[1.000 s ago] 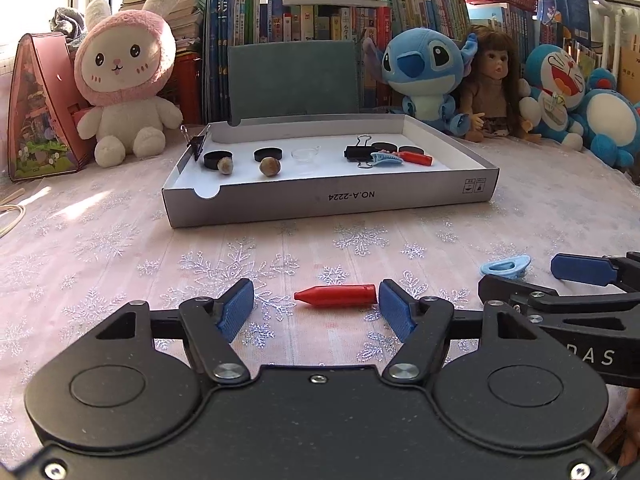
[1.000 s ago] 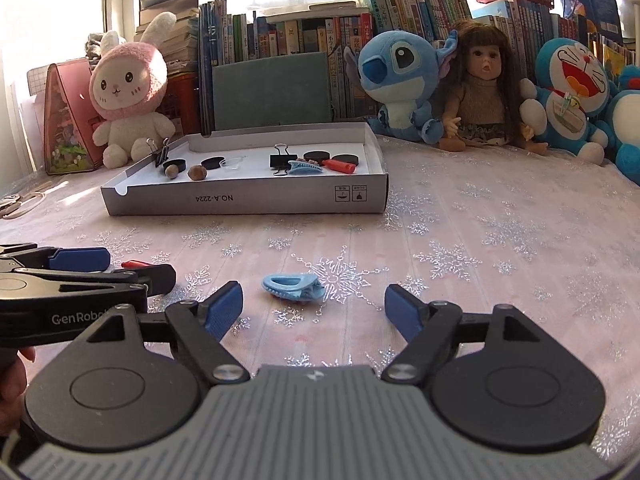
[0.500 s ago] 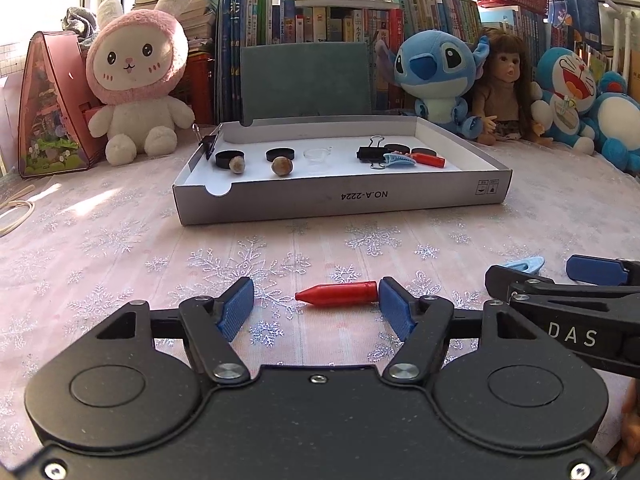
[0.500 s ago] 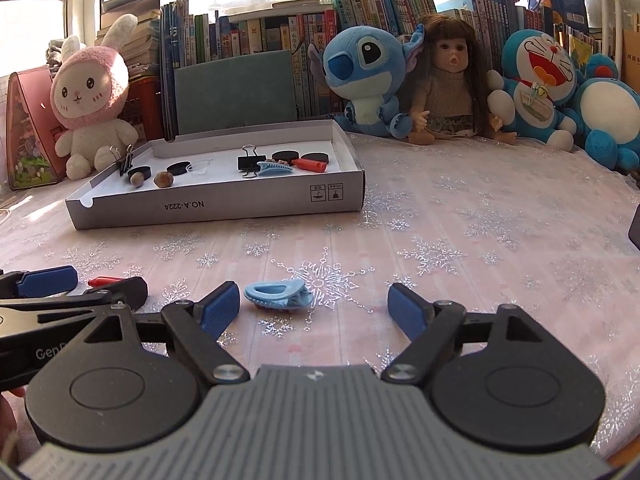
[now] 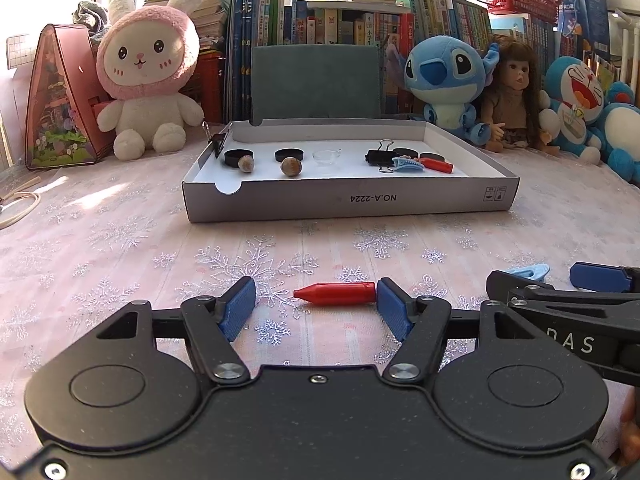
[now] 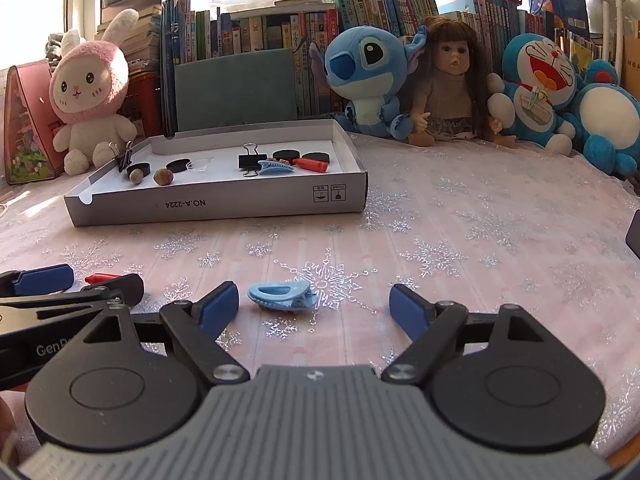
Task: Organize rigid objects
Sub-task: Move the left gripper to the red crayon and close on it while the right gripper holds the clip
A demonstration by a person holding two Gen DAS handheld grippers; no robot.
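Observation:
A red crayon (image 5: 335, 294) lies crosswise on the snowflake tablecloth between the blue pads of my left gripper (image 5: 316, 306). Its flat end touches the right pad (image 5: 394, 308), while the tip is clear of the left pad. The jaws are closing, with no grip on it. A light blue hair clip (image 6: 284, 296) lies between the fingers of my right gripper (image 6: 314, 308), which is open and touches nothing. The grey cardboard box (image 5: 348, 200) stands further back. It holds binder clips, black caps, two nuts, a clear dish, another blue hair clip and another red crayon.
Plush toys, a doll (image 5: 510, 96) and rows of books line the back edge behind the box. A pink house model (image 5: 56, 100) stands at the far left. The two grippers sit close side by side. Bare tablecloth lies between them and the box.
The left pads have drawn in slightly around the crayon. The right view has swung a little, so the box now sits further left. Crayon and hair clip have not moved.

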